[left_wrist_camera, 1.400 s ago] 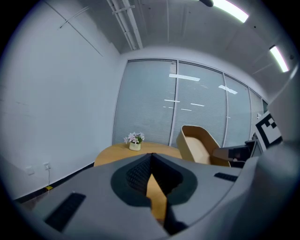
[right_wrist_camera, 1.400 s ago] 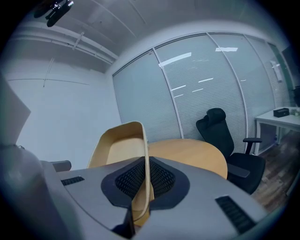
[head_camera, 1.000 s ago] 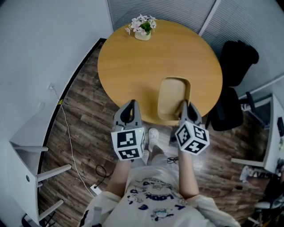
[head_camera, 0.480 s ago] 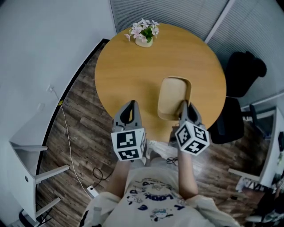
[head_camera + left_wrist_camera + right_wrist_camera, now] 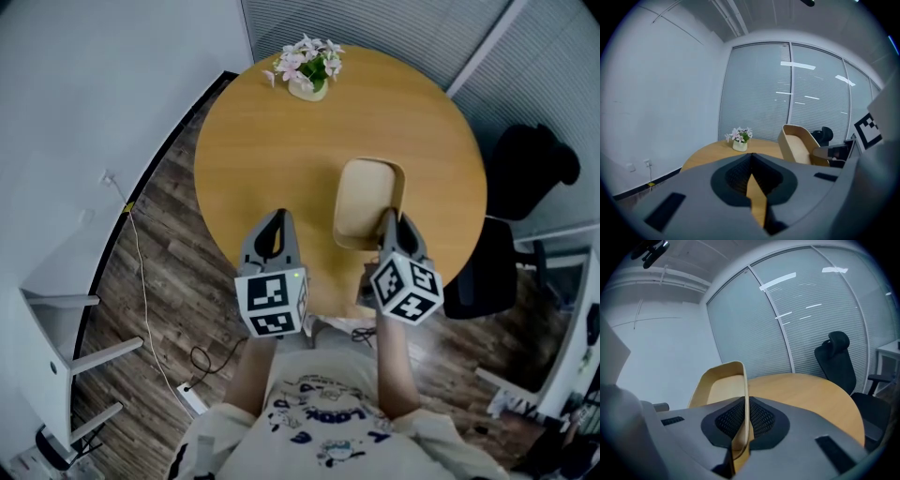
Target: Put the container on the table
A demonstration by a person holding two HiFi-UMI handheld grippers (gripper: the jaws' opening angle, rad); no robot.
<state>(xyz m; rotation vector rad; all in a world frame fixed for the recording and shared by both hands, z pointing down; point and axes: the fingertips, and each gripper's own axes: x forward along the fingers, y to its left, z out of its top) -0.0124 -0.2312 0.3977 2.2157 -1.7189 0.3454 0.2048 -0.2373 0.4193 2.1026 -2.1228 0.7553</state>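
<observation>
A light wooden container (image 5: 366, 202), an open oval tray, hangs over the near right part of the round wooden table (image 5: 281, 141). My right gripper (image 5: 387, 225) is shut on the container's right rim (image 5: 746, 404). In the left gripper view the container (image 5: 799, 145) shows at the right, tilted. My left gripper (image 5: 272, 230) is shut with nothing in it, held over the table's near edge to the left of the container.
A small pot of pink flowers (image 5: 307, 67) stands at the table's far edge. A black office chair (image 5: 525, 187) is at the right. A white cable (image 5: 141, 272) runs along the wood floor at the left, beside white furniture (image 5: 56, 319).
Both grippers and the container have moved forward over the table; more tabletop now lies under them. The grip on the container is unchanged.
</observation>
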